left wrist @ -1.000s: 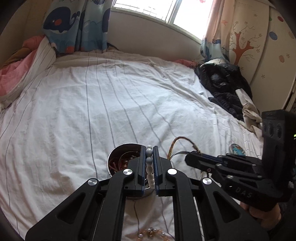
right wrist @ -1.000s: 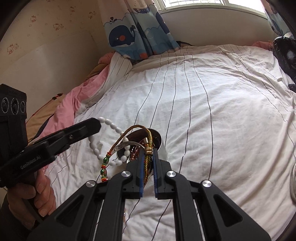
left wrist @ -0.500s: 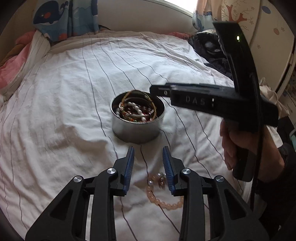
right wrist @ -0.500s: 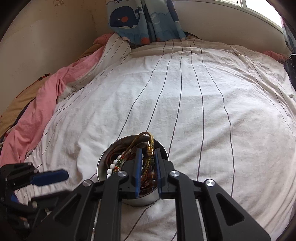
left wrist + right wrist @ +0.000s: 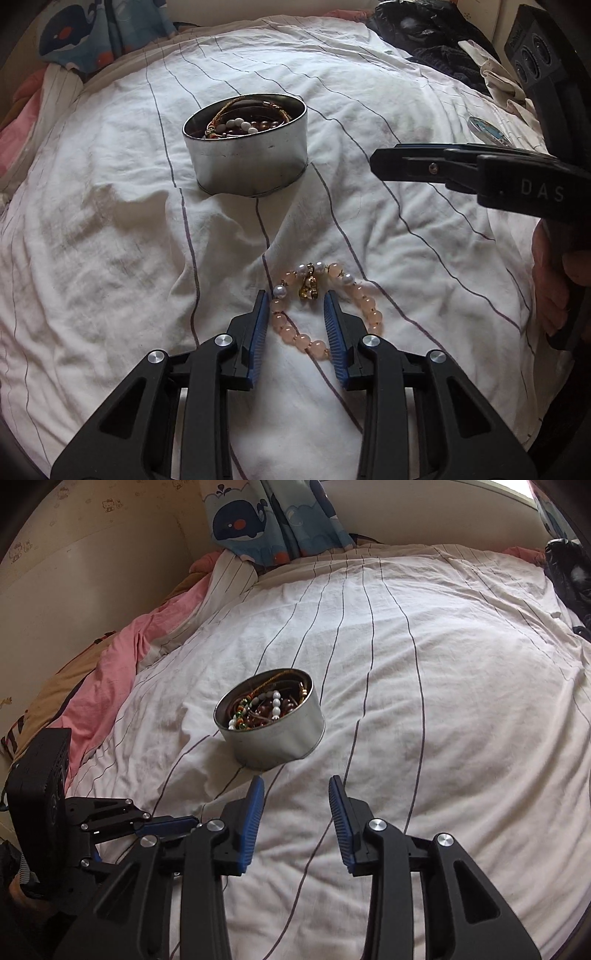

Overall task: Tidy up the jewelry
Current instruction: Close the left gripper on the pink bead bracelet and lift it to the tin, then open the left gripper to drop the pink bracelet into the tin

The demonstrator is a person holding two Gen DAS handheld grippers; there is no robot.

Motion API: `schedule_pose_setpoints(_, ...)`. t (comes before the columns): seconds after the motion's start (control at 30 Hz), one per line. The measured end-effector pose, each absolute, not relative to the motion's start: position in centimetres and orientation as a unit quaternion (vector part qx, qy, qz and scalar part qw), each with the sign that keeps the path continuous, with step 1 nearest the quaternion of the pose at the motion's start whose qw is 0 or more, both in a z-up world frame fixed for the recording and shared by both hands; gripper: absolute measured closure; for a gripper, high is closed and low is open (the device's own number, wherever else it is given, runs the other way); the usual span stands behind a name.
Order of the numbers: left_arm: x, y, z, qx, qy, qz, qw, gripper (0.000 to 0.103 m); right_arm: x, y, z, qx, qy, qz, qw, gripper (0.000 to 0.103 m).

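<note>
target: pink bead bracelet [image 5: 325, 310] lying flat on the striped bedsheet [image 5: 110, 258], last loose piece I see
left gripper [image 5: 297, 314]: jaws wide apart, nothing held, blue pads straddling the near-left part of the loop
bearing: bracelet sits dead ahead at 12 o'clock from my left fingers, its gold charm [image 5: 308, 290] between the two tips; right half of the loop spills past the right finger toward 2 o'clock
loop axis: slightly wider than deep, long side running 9 to 3 across my jaws
right gripper [image 5: 295, 794]: also spread wide, empty, pointing at bare sheet; bracelet not visible in its view
nearer arm: left, clearly; in the left view the right gripper hangs off at 2 o'clock, well apart from the beads
tin [image 5: 245, 147]: at 11 o'clock beyond the bracelet, upright, open, already holding mixed beads and cords
my call: I drop the left jaws and close on the near-left bead strand, then carry it to the tin
risk: pads may pinch sheet along with the beads
</note>
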State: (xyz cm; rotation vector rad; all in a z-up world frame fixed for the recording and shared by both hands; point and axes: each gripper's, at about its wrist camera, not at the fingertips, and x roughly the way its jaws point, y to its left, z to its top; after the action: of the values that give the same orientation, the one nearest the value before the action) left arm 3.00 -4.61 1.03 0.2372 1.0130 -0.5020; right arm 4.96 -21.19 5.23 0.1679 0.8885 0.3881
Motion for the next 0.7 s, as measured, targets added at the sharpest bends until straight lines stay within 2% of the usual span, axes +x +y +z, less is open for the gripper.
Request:
schedule_pose_setpoints(0.03,2.9,-4.7,1.1,0.115,0.48,-0.242,0.835,0.096,4.9,-21.1,4.9,0.085,0.43,0.187,0.879,0.067)
schedule_pose_setpoints(0.17,2.6,-4.4,3.0,0.095,0.463,-0.257,0.843,0.096,5.1,-21.7,4.0,0.104,0.433,0.186,0.876,0.066)
schedule_pose_setpoints(0.5,7.1,-4.9,11.8,0.054,0.377,-0.267,0.885,0.096,5.2,-23.3,4.3,0.143,0.419,0.179,0.879,0.066)
schedule_pose_setpoints(0.6,10.0,-5.4,12.2,0.034,0.371,-0.258,0.891,0.096,5.3,-23.4,4.3,0.149,0.417,0.178,0.878,0.066)
schedule_pose_setpoints(0.7,13.4,-5.3,10.1,0.024,0.396,-0.219,0.891,0.096,5.4,-23.5,4.2,0.152,0.418,0.178,0.878,0.066)
